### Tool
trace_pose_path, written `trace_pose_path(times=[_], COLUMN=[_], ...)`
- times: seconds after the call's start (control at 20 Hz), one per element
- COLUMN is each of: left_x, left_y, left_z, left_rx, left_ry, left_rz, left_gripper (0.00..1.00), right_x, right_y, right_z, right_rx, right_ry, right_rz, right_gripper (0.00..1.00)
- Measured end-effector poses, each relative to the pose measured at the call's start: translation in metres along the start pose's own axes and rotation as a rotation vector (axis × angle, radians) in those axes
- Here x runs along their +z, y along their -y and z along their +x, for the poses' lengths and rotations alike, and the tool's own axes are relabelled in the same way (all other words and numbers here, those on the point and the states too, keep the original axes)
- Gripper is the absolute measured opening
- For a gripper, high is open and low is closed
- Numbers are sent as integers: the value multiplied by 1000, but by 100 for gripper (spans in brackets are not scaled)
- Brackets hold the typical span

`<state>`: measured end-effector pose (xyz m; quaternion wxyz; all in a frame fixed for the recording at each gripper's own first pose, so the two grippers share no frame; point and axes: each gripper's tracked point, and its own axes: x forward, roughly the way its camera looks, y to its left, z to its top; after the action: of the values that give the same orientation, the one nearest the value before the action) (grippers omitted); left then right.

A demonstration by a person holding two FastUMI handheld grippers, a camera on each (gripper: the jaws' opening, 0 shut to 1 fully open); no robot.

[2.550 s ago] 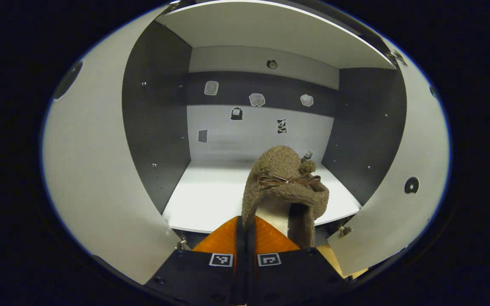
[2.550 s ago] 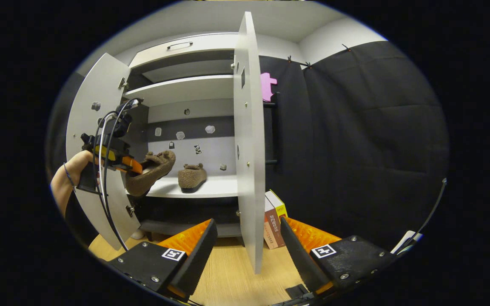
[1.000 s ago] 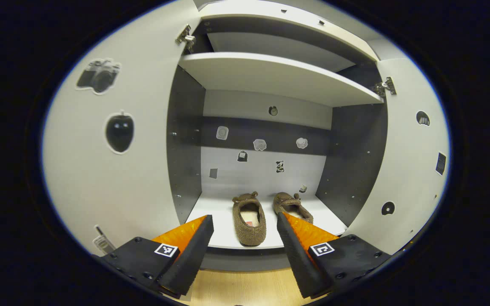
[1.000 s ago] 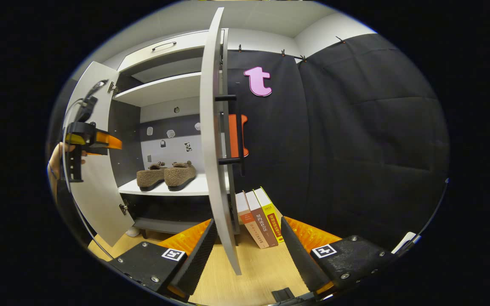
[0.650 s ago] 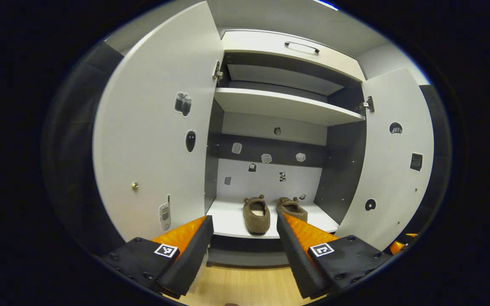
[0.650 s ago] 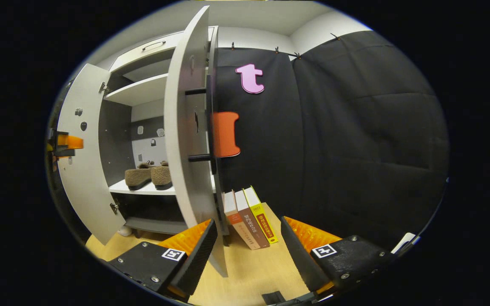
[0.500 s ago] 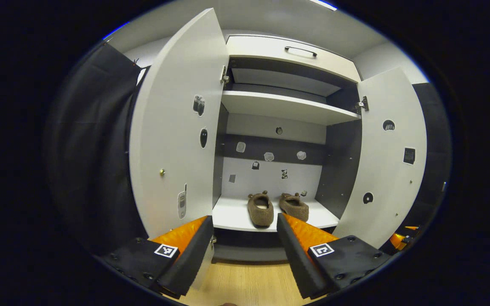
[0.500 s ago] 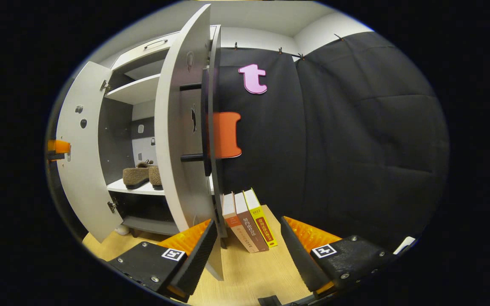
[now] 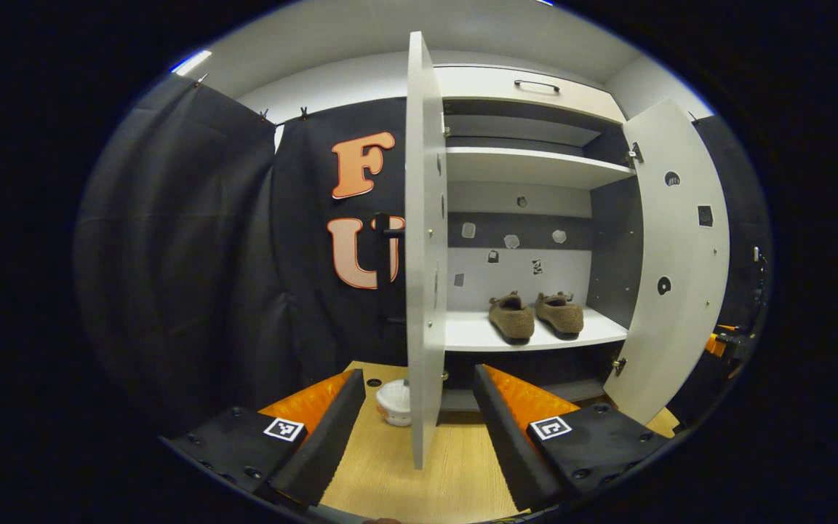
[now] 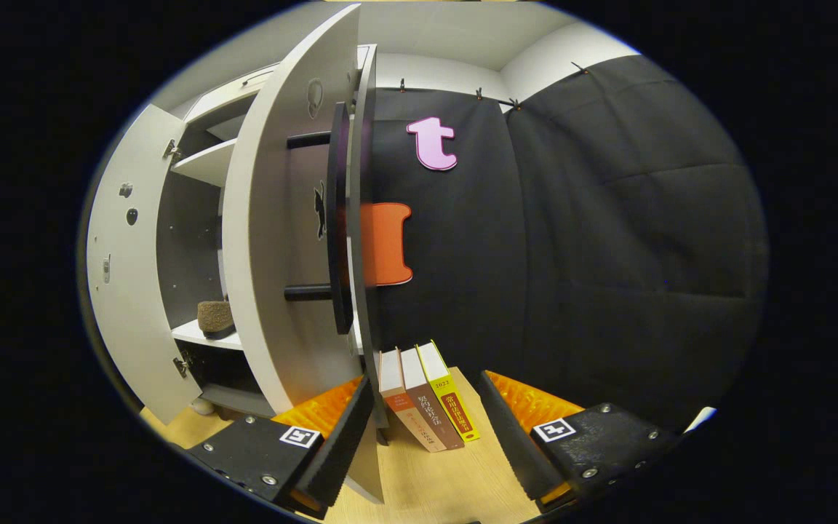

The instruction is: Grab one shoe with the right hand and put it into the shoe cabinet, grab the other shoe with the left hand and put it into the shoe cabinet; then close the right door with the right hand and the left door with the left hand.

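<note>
Right hand-held gripper (image 10: 425,429) gapes empty beside the right door (image 10: 273,240), placed to push it; shoes (image 9: 535,316) shelved

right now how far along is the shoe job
Done: both shoes sit side by side on the cabinet's lower shelf. In hand: nothing; the left tongs and right tongs are open and empty, the right ones close beside the right door. Left: both doors, since the right door and the left door stand wide open.
</note>
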<state>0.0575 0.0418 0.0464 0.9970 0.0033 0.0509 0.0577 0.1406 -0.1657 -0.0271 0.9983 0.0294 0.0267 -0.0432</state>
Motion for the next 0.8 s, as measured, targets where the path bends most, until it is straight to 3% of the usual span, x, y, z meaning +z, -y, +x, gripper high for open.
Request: trace_pose_path(times=[0.35, 0.8], left_x=[0, -12], left_y=[-43, -71], left_z=[7, 25], left_rx=[-4, -30], left_ry=[35, 12], left_rz=[-24, -37], left_gripper=[97, 97], right_x=[-5, -9], right_y=[-47, -143], right_z=[-19, -19], right_rx=[-4, 107], right_ry=[15, 20], right_rz=[-3, 8], right_gripper=[89, 89])
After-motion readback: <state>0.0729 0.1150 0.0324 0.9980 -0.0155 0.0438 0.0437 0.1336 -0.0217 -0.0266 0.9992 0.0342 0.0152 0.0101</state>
